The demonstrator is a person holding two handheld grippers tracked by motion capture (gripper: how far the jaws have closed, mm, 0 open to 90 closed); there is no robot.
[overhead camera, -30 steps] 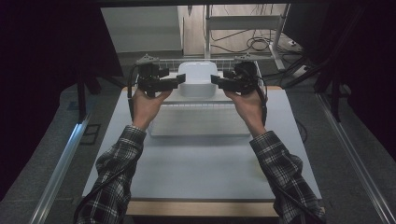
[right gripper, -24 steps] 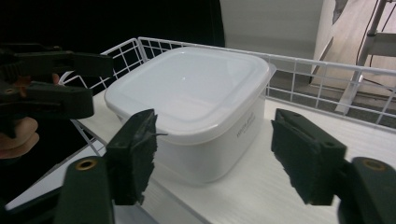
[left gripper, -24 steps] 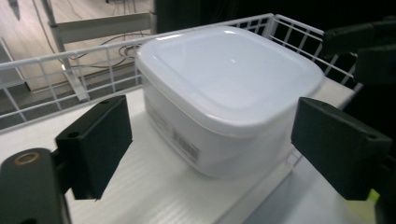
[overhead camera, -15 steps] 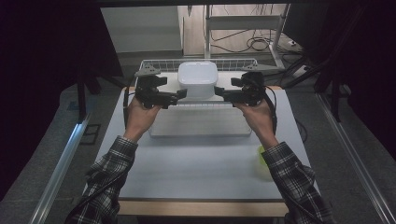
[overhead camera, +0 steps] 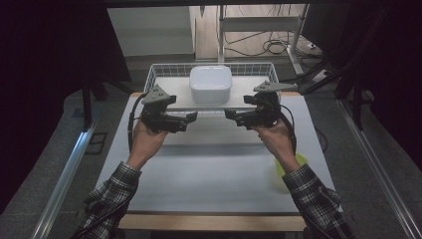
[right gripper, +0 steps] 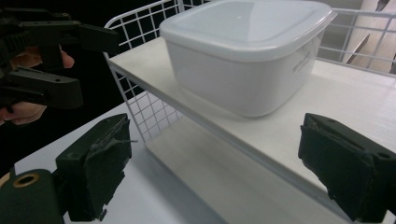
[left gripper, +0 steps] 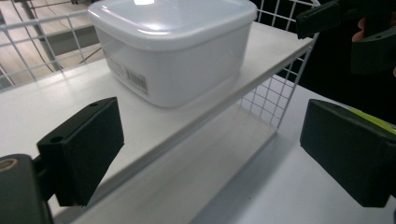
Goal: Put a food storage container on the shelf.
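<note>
Nearest the camera, plaid-sleeved forearms rising from the bottom edge over the pale grey tabletop (overhead camera: 209,174), with a yellow-green round object (overhead camera: 288,167) half hidden under the right forearm; contents, if any, impossible to tell. Further on, left gripper (overhead camera: 191,119) and right gripper (overhead camera: 230,115) held level above the table, tips turned inward toward each other, well short of touching. Jaws of both spread wide, having just been opening, with nothing between the pads in either gripper view.

Beyond them, a white wire-mesh rack (overhead camera: 159,72) carrying a flat white shelf board (overhead camera: 169,99) at the far table edge. On that board, roughly centred, a white square plastic tub with rounded corners and a fitted lid (overhead camera: 210,83), upright, barcode label on one wall, apart from both grippers. Lid shut and walls only faintly translucent, so contents not readable. Lower level of the rack bare under the board.

Step in hand, by judgement: tub set on the shelf and let go, hands drawn back toward the near side. Next move likely calls for clearing the rack without clipping the board's front edge.
</note>
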